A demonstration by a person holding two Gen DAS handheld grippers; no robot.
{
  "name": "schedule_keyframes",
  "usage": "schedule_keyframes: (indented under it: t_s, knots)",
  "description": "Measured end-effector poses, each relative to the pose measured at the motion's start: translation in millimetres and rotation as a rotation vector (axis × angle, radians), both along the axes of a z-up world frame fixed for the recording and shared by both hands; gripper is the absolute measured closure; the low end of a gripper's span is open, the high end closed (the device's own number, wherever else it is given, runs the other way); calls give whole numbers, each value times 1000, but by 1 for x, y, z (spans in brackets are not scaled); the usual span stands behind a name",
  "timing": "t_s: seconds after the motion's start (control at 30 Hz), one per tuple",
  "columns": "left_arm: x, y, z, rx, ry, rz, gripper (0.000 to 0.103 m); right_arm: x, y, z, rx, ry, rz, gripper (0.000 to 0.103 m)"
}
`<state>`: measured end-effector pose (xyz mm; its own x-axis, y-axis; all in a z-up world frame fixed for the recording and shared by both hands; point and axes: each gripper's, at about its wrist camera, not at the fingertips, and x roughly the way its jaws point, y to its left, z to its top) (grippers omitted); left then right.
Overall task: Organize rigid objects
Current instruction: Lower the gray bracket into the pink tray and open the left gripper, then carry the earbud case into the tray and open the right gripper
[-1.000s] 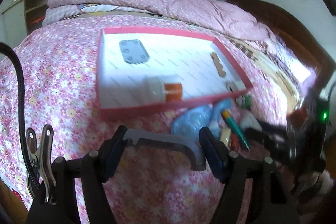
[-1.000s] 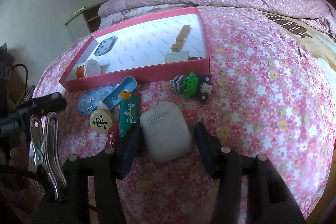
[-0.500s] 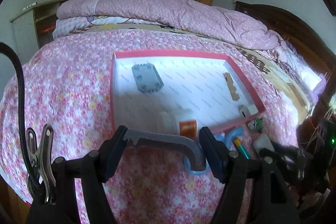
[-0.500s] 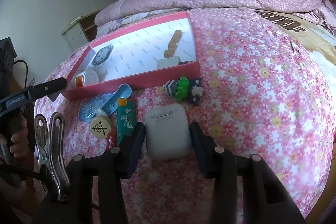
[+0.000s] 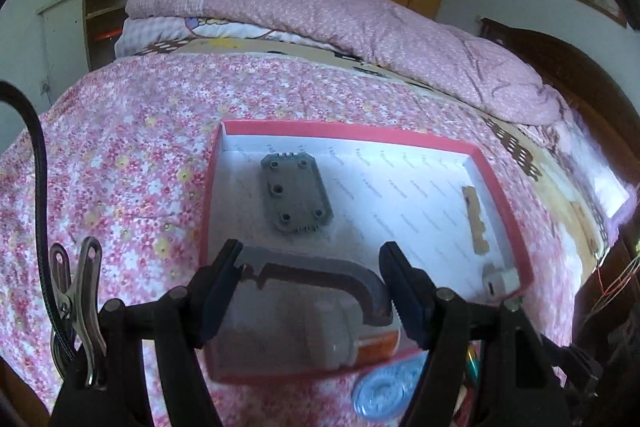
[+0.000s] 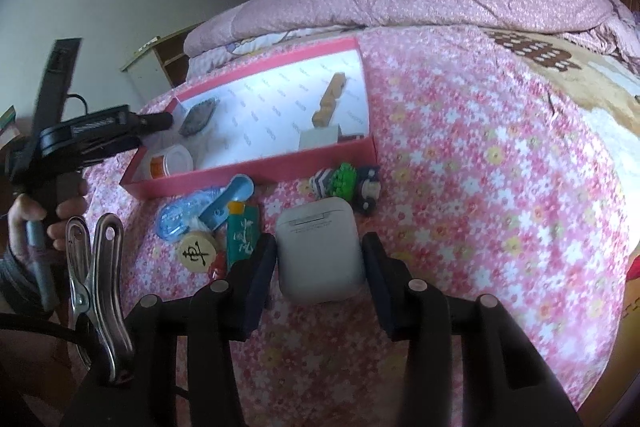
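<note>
Step in hand: placing. Left hand-held gripper [image 5: 310, 277] clamps grey hook-shaped part [image 5: 320, 269], poised over red box [image 5: 502, 195] near end. Right hand-held gripper [image 6: 320, 267] part-open, straddling white earbud case [image 6: 318, 247] on bed, 6 o'clock of box. Next: lower, release part.

Soft daylight fills both views, glaring white on the floor of the red box [image 5: 416, 195] ahead of the tongs and blowing out the bedspread [image 6: 612, 131] far right. Fisheye bending curves the edges into black corners. The bottle [image 5: 320, 339] just beyond the left tongs [image 5: 310, 277] is blurred.
</note>
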<state>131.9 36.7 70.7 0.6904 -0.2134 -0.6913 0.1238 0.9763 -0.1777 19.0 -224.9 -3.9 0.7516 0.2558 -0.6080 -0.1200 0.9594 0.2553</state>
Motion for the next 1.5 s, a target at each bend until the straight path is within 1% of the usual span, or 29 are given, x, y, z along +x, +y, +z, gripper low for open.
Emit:
schedule_keyframes:
  t_s: [0.07, 0.17, 0.33, 0.5, 0.57, 0.73, 0.8, 0.9, 1.0, 1.23, 1.5]
  knots:
    - [6, -3, -4, 15, 4, 11, 29, 1, -2, 3, -3, -8, -6, 58]
    - [11, -7, -10, 37, 8, 13, 32, 3, -6, 5, -1, -13, -15, 58]
    - [18, -9, -18, 52, 8, 9, 32, 6, -8, 7, 1, -14, -14, 58]
    - [17, -15, -20, 98, -19, -14, 31, 9, -7, 8, 0, -15, -9, 58]
    - [17, -17, -21, 109, -16, -25, 30, 10, -6, 9, -1, -17, -6, 58]
    - [13, -15, -15, 72, -21, -38, 27, 14, -3, 13, -11, -26, 3, 58]
    - [8, -13, -11, 69, -35, -35, 24, 15, -3, 14, -13, -29, 4, 58]
    - [4, -12, -7, 81, -52, -29, 22, 19, -3, 18, -2, -28, 6, 58]
    - [-1, -11, -5, 88, -56, -26, 22, 24, -3, 22, 1, -35, 9, 58]
    - [-12, -9, -5, 80, -48, -27, 22, 39, 4, 35, -31, -70, 27, 58]
    - [-25, -8, -2, 87, -61, -25, 22, 67, 16, 41, -18, -53, 71, 58]
